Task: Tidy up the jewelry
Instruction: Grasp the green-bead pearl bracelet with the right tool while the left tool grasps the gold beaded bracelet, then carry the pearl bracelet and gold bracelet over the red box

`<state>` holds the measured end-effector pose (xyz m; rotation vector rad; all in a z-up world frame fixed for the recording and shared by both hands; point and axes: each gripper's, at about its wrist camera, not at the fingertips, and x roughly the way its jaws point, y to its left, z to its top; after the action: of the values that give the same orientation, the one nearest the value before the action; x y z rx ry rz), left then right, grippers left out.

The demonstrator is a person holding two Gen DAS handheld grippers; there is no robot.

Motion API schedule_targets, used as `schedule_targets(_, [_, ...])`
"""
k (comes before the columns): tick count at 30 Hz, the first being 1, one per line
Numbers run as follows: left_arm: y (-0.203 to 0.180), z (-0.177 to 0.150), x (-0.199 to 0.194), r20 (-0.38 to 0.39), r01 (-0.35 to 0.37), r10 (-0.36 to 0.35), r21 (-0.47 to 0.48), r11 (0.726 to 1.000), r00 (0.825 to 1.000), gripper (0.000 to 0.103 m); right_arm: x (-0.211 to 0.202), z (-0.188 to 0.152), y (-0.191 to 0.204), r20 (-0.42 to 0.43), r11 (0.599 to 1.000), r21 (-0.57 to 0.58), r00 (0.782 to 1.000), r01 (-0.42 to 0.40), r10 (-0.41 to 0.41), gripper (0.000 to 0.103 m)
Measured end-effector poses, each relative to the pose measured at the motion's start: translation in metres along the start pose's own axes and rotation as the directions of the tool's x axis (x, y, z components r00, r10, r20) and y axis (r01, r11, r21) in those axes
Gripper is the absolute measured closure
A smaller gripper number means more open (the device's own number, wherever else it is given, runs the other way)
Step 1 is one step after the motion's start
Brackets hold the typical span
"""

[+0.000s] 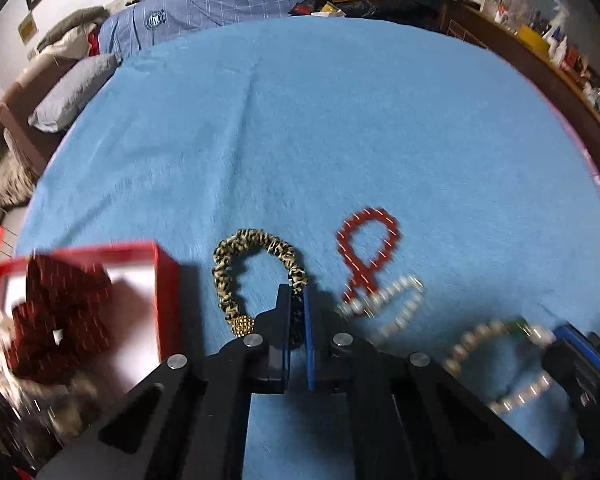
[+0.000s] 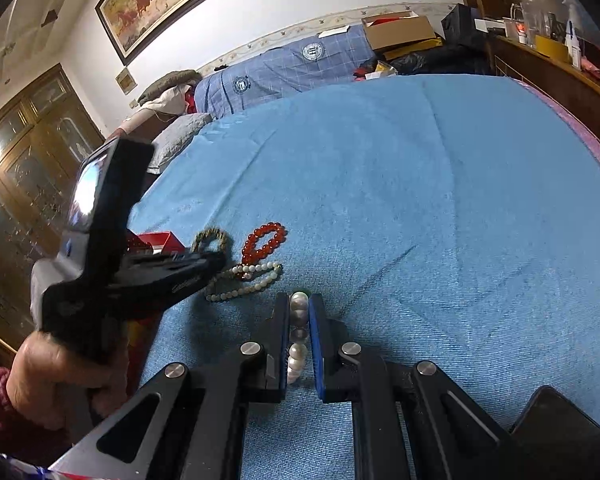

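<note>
Gripping the leopard-print bracelet [image 1: 256, 272] with my left gripper [image 1: 298, 320], I have the jaws pinched closed on the right-hand side of its loop, near the gold bead clasp [image 1: 244, 326], while most of the loop lies flat on the blue bedcover [image 1: 300, 140] ahead of the fingers. What matters for my next move is the red box [image 1: 156, 280]: it sits just to the left of this gripper, close by, already holding dark red pieces, so I judge a short lift and swing leftward would carry the bracelet in. My right gripper [image 2: 299, 320] is clamped on a white pearl bracelet [image 2: 298, 336], its beads running in a line straight along the fingers, and it is farther from the box, with the left gripper in between. A red bead bracelet [image 1: 368, 240] and a pale bead strand [image 1: 392, 304], touching each other, wait on the cover between my two grippers. Snagging the loop on the box wall is my worry.
</note>
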<state>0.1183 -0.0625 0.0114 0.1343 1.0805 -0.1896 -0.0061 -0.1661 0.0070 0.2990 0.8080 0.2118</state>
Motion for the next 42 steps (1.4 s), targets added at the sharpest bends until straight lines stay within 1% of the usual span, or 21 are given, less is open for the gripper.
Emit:
schedule_targets(2, [-0.003,-0.010,-0.015,0.035,0.036,-0.036,0.002,0.999,0.999,0.098,-0.002,0.000,-0.001,0.006,1.000,0.004,1.000,0.004,-0.004,0.093])
schedule_targets(3, [-0.006,-0.019,-0.026,0.060,0.078,-0.078,-0.001,0.997,0.995,0.098,-0.002,0.001,-0.001,0.007,1.000,0.005,1.000,0.002,-0.002,0.093])
schedule_targets(4, [-0.007,-0.026,-0.034,0.082,0.096,-0.096,-0.003,0.995,0.992,0.098,-0.003,0.001,-0.001,0.009,1.000,0.004,1.000,0.002,-0.002,0.093])
schedule_targets(6, [-0.011,-0.040,-0.050,0.139,0.117,-0.115,-0.006,0.993,0.983,0.098,-0.005,0.000,0.000,0.020,1.000,0.000,1.000,0.009,-0.009,0.093])
schedule_targets(8, [-0.013,-0.058,-0.065,0.205,0.129,-0.126,-0.006,0.992,0.971,0.098,-0.010,0.001,0.000,0.033,1.000,0.004,0.999,0.003,-0.004,0.093])
schedule_targets(10, [-0.016,-0.072,-0.077,0.277,0.114,-0.108,-0.007,0.993,0.955,0.098,-0.014,0.001,0.001,0.047,1.000,0.007,0.999,0.000,0.000,0.093])
schedule_targets(13, [-0.016,-0.081,-0.084,0.358,0.085,-0.076,-0.009,0.996,0.931,0.098,-0.020,0.002,0.003,0.068,1.000,0.002,0.998,-0.002,0.002,0.093])
schedule_targets(15, [-0.014,-0.081,-0.085,0.373,0.082,-0.076,-0.002,0.997,0.925,0.098,-0.021,0.002,0.004,0.076,1.000,0.001,0.997,-0.009,0.009,0.093])
schedule_targets(16, [-0.014,-0.082,-0.087,0.386,0.083,-0.078,0.005,0.997,0.919,0.098,-0.022,0.002,0.005,0.081,1.000,0.002,0.997,-0.011,0.011,0.093])
schedule_targets(18, [-0.014,-0.084,-0.090,0.413,0.059,-0.060,0.016,0.998,0.909,0.098,-0.024,0.003,0.005,0.094,1.000,0.007,0.995,-0.026,0.025,0.093])
schedule_targets(19, [-0.014,-0.085,-0.090,0.419,0.053,-0.056,0.020,0.998,0.906,0.098,-0.026,0.003,0.005,0.105,0.999,0.010,0.994,-0.037,0.036,0.093])
schedule_targets(22, [-0.014,-0.082,-0.088,0.406,0.067,-0.072,0.026,0.997,0.911,0.098,-0.032,0.003,0.009,0.138,0.999,-0.006,0.990,-0.044,0.044,0.093])
schedule_targets(25, [-0.014,-0.083,-0.086,0.399,0.064,-0.071,0.031,0.997,0.914,0.098,-0.036,0.003,0.014,0.161,0.998,-0.022,0.986,-0.051,0.053,0.092])
schedule_targets(31, [-0.016,-0.082,-0.086,0.395,0.073,-0.081,0.034,0.997,0.915,0.098,-0.036,0.003,0.018,0.168,0.997,-0.024,0.983,-0.068,0.071,0.092])
schedule_targets(34, [-0.016,-0.085,-0.085,0.390,0.064,-0.074,0.040,0.997,0.918,0.098,-0.036,0.003,0.019,0.168,0.997,-0.027,0.983,-0.068,0.072,0.092])
schedule_targets(37, [-0.016,-0.085,-0.086,0.396,0.057,-0.065,0.033,0.998,0.916,0.098,-0.035,0.002,0.019,0.166,0.997,-0.029,0.984,-0.066,0.070,0.092])
schedule_targets(42, [-0.020,-0.085,-0.085,0.405,0.022,-0.032,0.029,0.999,0.914,0.098,-0.035,0.002,0.020,0.166,0.997,-0.030,0.984,-0.065,0.069,0.092])
